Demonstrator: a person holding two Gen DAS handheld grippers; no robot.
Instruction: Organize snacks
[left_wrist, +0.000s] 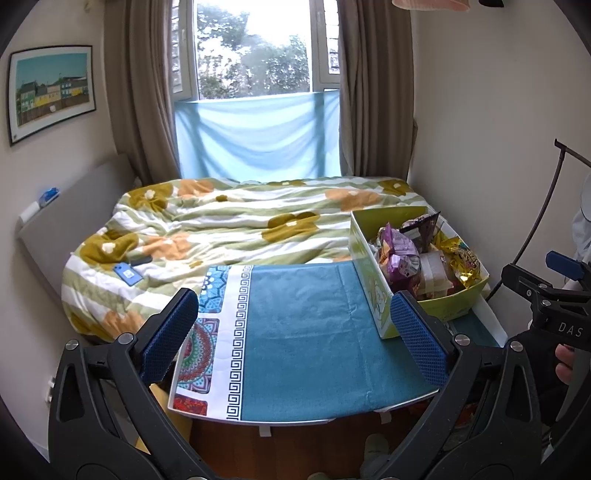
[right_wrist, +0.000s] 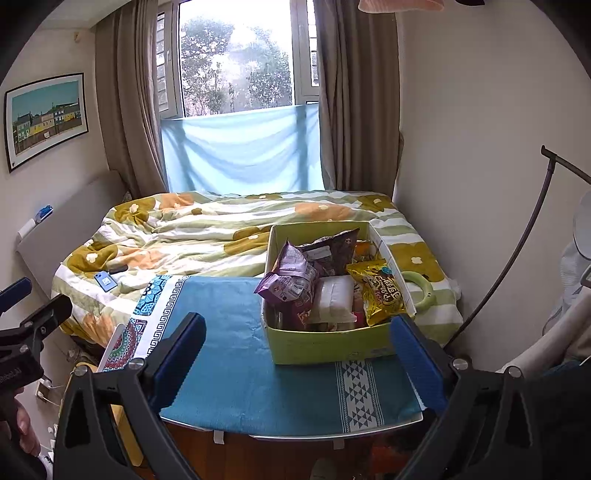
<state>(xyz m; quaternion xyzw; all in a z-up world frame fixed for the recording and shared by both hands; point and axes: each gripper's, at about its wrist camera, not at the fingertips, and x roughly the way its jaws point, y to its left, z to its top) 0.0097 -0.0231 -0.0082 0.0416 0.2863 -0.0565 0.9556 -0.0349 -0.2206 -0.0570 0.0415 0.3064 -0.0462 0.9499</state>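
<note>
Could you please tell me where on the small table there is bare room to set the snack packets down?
The teal cloth lies bare from the patterned left border across to the green cardboard box. The box is crowded with a purple packet and a yellow packet.

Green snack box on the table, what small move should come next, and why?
Probably bring the right tongs forward and down onto the purple packet at the near left of the green box. Both tongs are open and empty, the box is crammed, the teal table cover beside it lies bare, and the purple packet sticks up highest.
</note>
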